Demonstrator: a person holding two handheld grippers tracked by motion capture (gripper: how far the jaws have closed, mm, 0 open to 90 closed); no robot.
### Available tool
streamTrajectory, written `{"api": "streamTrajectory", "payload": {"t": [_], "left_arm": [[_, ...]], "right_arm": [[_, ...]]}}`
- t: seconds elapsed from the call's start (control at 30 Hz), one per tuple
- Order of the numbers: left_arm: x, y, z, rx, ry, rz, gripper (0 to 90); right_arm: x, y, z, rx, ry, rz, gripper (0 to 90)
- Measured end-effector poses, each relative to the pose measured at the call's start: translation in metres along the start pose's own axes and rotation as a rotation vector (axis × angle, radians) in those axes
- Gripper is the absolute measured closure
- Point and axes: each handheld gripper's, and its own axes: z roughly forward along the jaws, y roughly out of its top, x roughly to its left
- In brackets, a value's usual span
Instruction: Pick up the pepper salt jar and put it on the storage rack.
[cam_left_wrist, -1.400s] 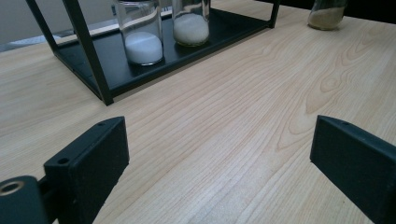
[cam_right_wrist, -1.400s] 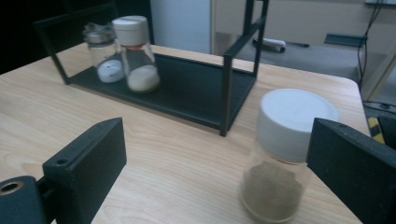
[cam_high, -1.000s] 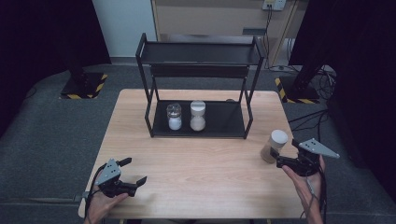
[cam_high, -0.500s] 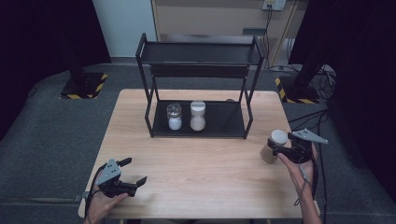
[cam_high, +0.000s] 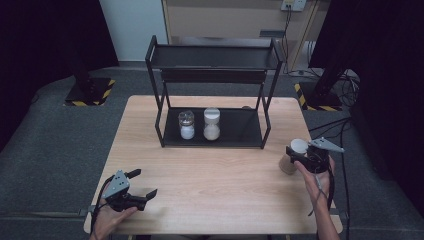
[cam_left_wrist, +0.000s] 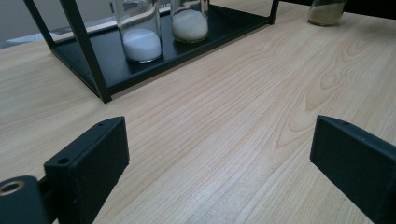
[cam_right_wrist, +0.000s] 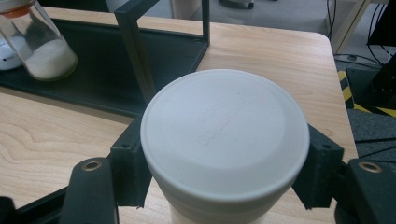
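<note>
high view, right gripper (cam_high: 296, 159) fingers just closed on white-lidded jar (cam_high: 295, 156) – left gripper (cam_high: 140, 184) low, fingers wide, empty

This looks like a lab or recording studio rather than a home. A bare wooden counter (cam_high: 210, 190) stands on grey carpet (cam_high: 45, 150), ringed by black curtains (cam_high: 45, 35). Stand bases with yellow-black hazard tape (cam_high: 90, 92) sit at the back corners, and cables (cam_high: 345, 80) trail from a wall socket (cam_high: 293, 5).
</note>
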Motion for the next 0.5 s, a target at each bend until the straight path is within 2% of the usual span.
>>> {"api": "streamTrajectory", "payload": {"t": [0.17,0.37,0.5], "left_arm": [[0.000,0.000,0.000,0.002,0.001,0.001,3.5],[0.000,0.001,0.000,0.004,0.000,0.003,3.5],[0.000,0.001,0.000,0.004,0.000,0.003,3.5]], "right_arm": [[0.003,0.006,-0.006,-0.003,0.024,-0.031,33.6],[0.015,0.021,-0.012,0.018,0.079,-0.094,33.6],[0.021,0.028,-0.011,0.022,0.131,-0.107,33.6]]}}
